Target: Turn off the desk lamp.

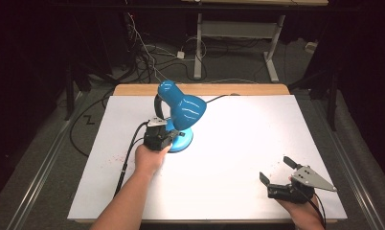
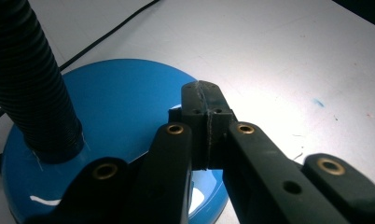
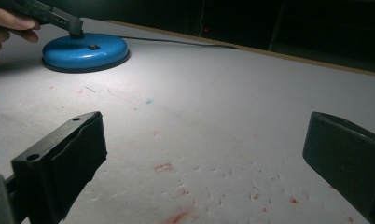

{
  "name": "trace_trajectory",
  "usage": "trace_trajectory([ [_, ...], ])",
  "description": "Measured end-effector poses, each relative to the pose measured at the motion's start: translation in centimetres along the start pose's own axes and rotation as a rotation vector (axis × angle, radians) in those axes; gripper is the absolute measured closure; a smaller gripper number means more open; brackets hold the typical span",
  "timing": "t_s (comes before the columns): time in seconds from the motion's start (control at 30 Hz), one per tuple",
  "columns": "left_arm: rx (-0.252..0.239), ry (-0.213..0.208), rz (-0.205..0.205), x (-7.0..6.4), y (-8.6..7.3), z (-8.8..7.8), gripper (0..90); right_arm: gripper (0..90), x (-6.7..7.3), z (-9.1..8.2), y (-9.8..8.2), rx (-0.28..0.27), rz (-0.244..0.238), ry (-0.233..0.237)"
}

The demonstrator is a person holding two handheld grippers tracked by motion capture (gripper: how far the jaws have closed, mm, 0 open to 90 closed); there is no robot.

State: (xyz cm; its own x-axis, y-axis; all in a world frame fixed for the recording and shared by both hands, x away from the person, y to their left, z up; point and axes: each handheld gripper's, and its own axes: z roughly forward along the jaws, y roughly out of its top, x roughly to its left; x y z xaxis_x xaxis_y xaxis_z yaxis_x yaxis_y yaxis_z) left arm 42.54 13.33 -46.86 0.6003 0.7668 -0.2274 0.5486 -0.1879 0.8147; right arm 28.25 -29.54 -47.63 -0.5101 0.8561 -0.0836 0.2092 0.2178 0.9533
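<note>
lamp base (image 2: 111, 107) sits right under my left claw (image 2: 205, 95), jaws pressed together on nothing over its rim, while my right claw (image 1: 277, 171) waits wide open, empty, well apart across the counter (image 1: 238, 139).

We note glossy blue metal desk lamp (image 1: 180, 111) with black ribbed flexible neck (image 2: 34, 84), black cord. White paper-covered table (image 1: 238, 143) shows red and blue flecks, tan wooden edge. We see black plastic gripper jaws, brass-coloured screw inserts.
</note>
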Motion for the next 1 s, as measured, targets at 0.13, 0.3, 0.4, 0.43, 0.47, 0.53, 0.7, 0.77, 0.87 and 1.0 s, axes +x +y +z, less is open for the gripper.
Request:
trace_trajectory([
  [0.13,-0.003,-0.002,-0.017,0.1,-0.1,0.7,87.9,0.2,0.0,0.0,0.0,0.001,0.003,0.004],
  [0.3,-0.008,-0.005,-0.035,0.3,-0.2,1.0,88.0,0.1,-0.1,0.0,0.0,-0.001,0.003,0.001],
  [0.4,-0.015,-0.005,-0.042,0.3,-0.1,1.0,88.0,0.2,-0.1,0.0,-0.1,0.002,0.01,0.001],
  [0.43,-0.017,-0.005,-0.045,0.4,-0.1,1.0,88.0,0.2,-0.1,0.0,-0.1,0.001,0.008,0.002],
  [0.47,-0.021,-0.006,-0.052,0.4,-0.1,1.1,88.0,0.2,-0.1,0.0,-0.1,0.001,0.008,0.002],
  [0.53,-0.022,-0.001,-0.055,0.4,0.0,1.2,88.0,0.2,0.0,-0.1,0.0,0.0,0.005,0.002],
  [0.7,-0.006,0.003,-0.041,0.3,0.4,1.4,88.0,0.2,0.0,0.0,0.0,-0.002,0.004,0.003],
  [0.77,0.0,0.003,-0.034,0.1,0.5,1.5,88.0,0.1,-0.1,0.0,0.0,-0.001,0.002,0.005],
  [0.87,0.011,0.009,-0.038,-0.1,0.6,1.9,88.0,0.2,-0.1,0.0,0.0,-0.001,0.003,0.005],
  [1.0,0.025,-0.002,-0.04,0.1,0.4,2.4,88.0,0.1,-0.1,-0.1,-0.1,-0.002,0.009,0.002],
])
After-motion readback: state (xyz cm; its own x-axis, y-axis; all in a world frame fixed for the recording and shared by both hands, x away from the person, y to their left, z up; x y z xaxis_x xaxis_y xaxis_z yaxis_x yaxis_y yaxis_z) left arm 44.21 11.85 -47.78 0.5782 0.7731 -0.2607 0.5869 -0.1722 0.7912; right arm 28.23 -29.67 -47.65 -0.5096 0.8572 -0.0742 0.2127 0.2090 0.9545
